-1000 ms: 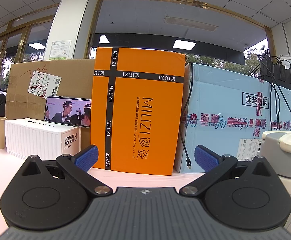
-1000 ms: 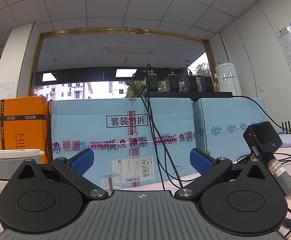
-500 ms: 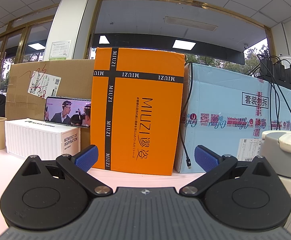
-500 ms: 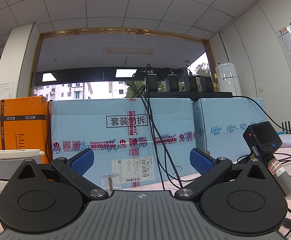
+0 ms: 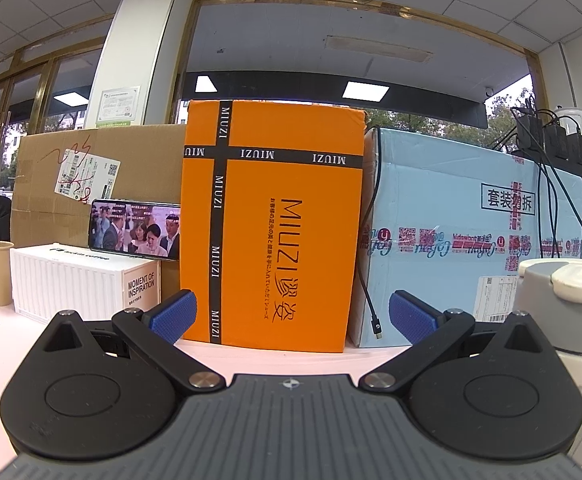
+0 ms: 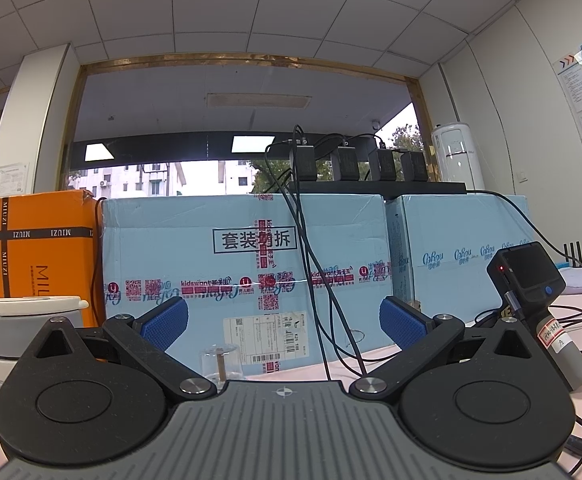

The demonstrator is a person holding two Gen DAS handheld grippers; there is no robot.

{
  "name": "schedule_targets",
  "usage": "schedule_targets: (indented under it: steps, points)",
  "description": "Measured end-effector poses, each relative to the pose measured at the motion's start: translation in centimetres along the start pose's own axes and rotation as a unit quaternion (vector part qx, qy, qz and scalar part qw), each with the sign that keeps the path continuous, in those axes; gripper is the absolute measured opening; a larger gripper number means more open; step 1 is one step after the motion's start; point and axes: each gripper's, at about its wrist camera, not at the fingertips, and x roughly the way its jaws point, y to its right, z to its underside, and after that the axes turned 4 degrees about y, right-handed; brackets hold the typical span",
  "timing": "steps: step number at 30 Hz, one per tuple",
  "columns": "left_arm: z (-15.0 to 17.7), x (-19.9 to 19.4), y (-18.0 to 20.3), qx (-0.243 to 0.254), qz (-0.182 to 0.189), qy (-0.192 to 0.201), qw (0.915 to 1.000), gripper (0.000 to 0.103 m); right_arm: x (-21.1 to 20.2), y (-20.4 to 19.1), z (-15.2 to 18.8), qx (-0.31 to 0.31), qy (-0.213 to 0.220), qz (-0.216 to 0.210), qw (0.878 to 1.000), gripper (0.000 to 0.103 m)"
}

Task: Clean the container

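Left wrist view: both grippers level w/ table, jaws wide, container [image 5: 563,304] beside left gripper [image 5: 291,314]

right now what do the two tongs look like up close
Both match. The left tongs and right tongs each have black angled arms tipped with blue textured pads, silver pivot screws, two round black discs and a grey ribbed base with a small crosshair mark. No cables or sleeves show.

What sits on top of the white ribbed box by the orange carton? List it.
On the white ribbed box a phone lies sideways, its lit screen showing people, propped against the brown cardboard box behind. The phone's underside and the box top beneath it are covered.
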Motion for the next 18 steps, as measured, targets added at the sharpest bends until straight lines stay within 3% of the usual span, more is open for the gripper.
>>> schedule_targets:
  steps: [12, 18]
  points:
    - [0.0, 0.1, -0.8, -0.021, 0.004, -0.002, 0.9998, 0.103, 2.1, 0.6, 0.3, 0.017, -0.059, -0.022, 0.998, 0.103]
    - [0.1, -0.5, -0.9, -0.025, 0.006, 0.012, 0.9996, 0.103, 1.1, 1.0, 0.2, 0.04, -0.035, -0.042, 0.998, 0.103]
